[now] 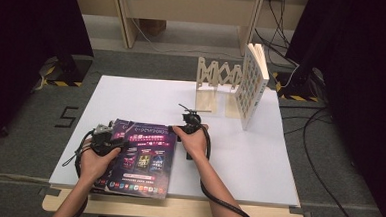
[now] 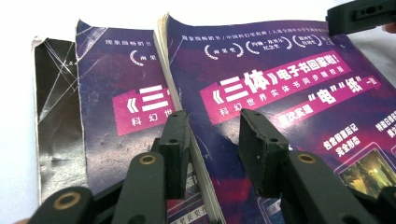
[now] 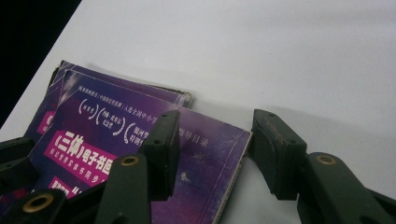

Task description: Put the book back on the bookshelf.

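1. A stack of purple magazines (image 1: 141, 158) lies at the near left of the white table (image 1: 238, 156).
2. The left tongs (image 2: 210, 135) stand apart, straddling the top magazine's left edge.
3. The right tongs (image 3: 215, 144) stand apart astride the top magazine's right corner, pads not pressing.

A: We mark the pale wooden accordion-style rack (image 1: 217, 82) standing at the far side of the white rectangular tabletop (image 1: 258, 157).

B: We add the grid-patterned upright book (image 1: 251, 84), leaning just beside it.
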{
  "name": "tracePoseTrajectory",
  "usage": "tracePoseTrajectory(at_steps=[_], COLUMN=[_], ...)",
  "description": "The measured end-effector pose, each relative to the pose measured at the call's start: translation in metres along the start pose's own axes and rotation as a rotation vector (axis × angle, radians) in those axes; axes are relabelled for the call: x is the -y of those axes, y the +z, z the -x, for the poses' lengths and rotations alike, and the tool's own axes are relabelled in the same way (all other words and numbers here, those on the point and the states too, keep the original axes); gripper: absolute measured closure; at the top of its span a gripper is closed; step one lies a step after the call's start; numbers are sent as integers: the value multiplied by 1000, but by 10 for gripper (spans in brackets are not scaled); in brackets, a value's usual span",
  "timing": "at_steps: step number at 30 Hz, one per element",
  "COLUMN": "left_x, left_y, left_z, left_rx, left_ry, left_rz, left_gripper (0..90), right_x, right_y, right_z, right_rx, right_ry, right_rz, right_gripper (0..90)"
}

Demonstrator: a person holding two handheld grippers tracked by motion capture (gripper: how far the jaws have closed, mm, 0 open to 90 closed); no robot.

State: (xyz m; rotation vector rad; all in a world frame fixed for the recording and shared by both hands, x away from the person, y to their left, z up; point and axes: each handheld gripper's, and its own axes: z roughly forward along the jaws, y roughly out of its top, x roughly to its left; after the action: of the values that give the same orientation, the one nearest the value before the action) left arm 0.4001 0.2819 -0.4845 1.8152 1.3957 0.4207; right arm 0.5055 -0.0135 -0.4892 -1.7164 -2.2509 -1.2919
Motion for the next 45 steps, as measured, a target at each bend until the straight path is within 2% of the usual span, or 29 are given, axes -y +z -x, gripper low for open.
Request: tracePoseTrajectory(at_steps=[4,9,13,18,23,33,39,45], left_x=[0,0,0,0,0,0,-1,0], left_y=[0,0,0,0,0,-1,-1,-2], left_z=[0,0,0,0,0,1,1,0], left_rx=[-3,-3,-6,-4,-5,-9,-13,-18], left_ry=[3,2,3,0,3,14,20,20], left_rz=[-2,-2,-4,-1,-4,-5,-9,-8], left_gripper=[633,633,633,634,634,636,638,638], right_x=[1,2,3,7,8,8,4,1], right_y=[-3,-4,-5,-7,-8,-14,-22,-27], right_z=[0,-2,-2,0,-1,-4,-6,-9], right_rx=[-13,-9,-12,-53,-57,-72,-104,-141], right_ry=[27,36,69,100,89,56,42,59], right_rz=[-24,-28,-28,-49,-59,-57,-29,-14], right_gripper=[523,517,533,543,546,607,676,685])
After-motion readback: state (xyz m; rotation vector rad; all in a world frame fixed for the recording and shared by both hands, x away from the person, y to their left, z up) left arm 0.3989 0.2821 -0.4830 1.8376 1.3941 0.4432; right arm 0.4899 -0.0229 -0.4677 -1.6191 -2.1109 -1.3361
